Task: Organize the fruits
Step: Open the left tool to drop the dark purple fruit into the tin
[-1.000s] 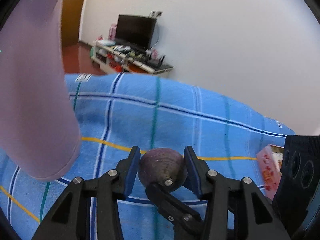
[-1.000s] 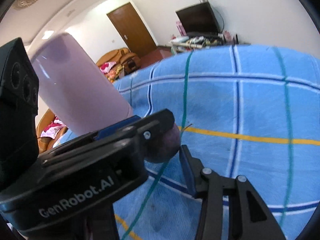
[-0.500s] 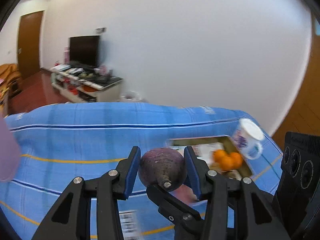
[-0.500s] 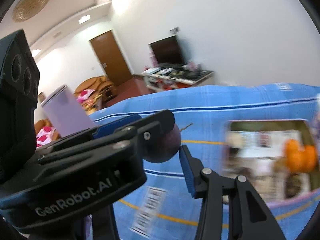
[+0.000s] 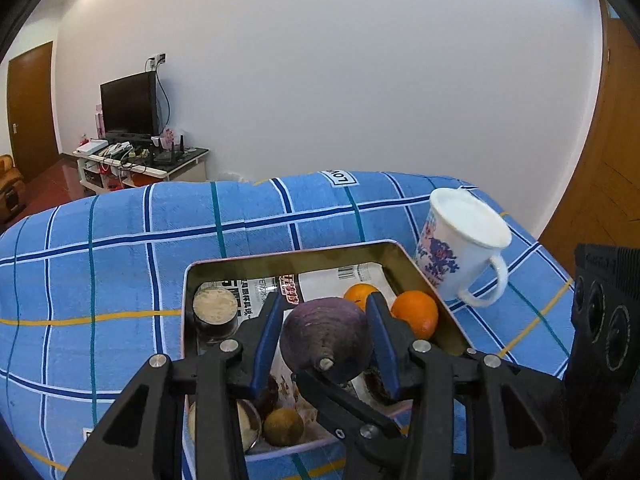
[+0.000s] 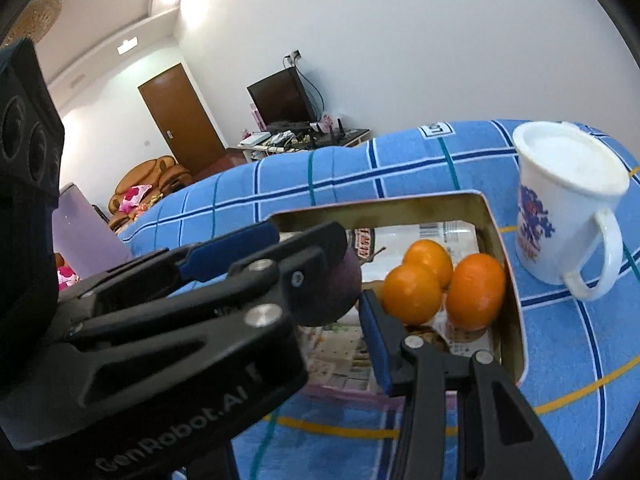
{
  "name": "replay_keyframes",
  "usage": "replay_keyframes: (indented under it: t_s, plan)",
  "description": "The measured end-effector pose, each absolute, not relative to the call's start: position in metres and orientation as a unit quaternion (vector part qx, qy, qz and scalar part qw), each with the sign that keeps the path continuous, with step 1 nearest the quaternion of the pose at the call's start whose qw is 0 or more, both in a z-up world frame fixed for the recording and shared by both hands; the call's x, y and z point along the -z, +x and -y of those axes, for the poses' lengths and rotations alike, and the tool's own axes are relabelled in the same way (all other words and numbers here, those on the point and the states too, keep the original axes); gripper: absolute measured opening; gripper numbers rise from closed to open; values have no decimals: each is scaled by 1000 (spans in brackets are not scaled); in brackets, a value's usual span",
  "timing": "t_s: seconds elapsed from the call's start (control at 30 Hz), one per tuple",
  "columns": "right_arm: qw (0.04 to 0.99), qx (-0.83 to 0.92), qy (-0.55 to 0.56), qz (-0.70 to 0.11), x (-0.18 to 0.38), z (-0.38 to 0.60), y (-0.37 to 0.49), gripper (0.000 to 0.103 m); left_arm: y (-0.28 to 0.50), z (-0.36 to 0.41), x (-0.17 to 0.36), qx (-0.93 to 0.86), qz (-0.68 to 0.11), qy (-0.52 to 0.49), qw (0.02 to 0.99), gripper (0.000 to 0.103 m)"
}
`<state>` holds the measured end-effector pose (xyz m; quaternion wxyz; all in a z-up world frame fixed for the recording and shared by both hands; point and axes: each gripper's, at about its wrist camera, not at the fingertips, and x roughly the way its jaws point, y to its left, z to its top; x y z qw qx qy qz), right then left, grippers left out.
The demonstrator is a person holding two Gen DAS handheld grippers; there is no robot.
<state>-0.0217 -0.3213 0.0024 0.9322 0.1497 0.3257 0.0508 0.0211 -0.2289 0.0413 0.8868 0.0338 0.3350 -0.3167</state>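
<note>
Blue checked cloth fills both views, and on it sits the open metal tin, the place I take the fruit to belong. Just beside its far right corner stands a white mug with a blue pattern, close enough that I have to watch it.

The purple fruit hangs in the air over the middle of the tin. My left gripper is clamped on it, one blue pad on each side. My right gripper seems to share the grip: one finger presses the fruit's near face, so I read it as closed on the same fruit.

I judge this to be the carry's end, with placing next. That calls for lowering both hands together onto a bare patch of the printed paper lining the tin, then easing both sets of jaws apart. The oranges crowd the right end and a lidded jar sits at the left, so the gap is narrow.

Hard to read: the right gripper's other finger is hidden behind the left gripper's body. My own fingers cover the tin's floor under the fruit. Small brown fruits at the near end are partly cut off, and I can't name them.
</note>
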Motion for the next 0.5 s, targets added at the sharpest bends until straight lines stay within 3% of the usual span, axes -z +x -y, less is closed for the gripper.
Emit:
replay_keyframes:
  t_s: [0.1,0.27,0.33,0.47,0.5]
  plan:
    - [935,-47,138,-322,-2,320,-24,51,27,231,-34,304,-345,32,887,45]
    - [945,-30,113,-306,-6,322,-32,76,24,228,-36,281,-334,42,899,46]
    - [947,-28,117,-299,-7,326,-38,85,20,226,-40,266,-324,50,907,55]
    - [956,-2,109,-273,-13,333,-58,93,1,209,-55,231,-276,66,931,66]
    - [958,11,106,-265,-15,334,-63,95,-6,203,-58,220,-262,67,937,75]
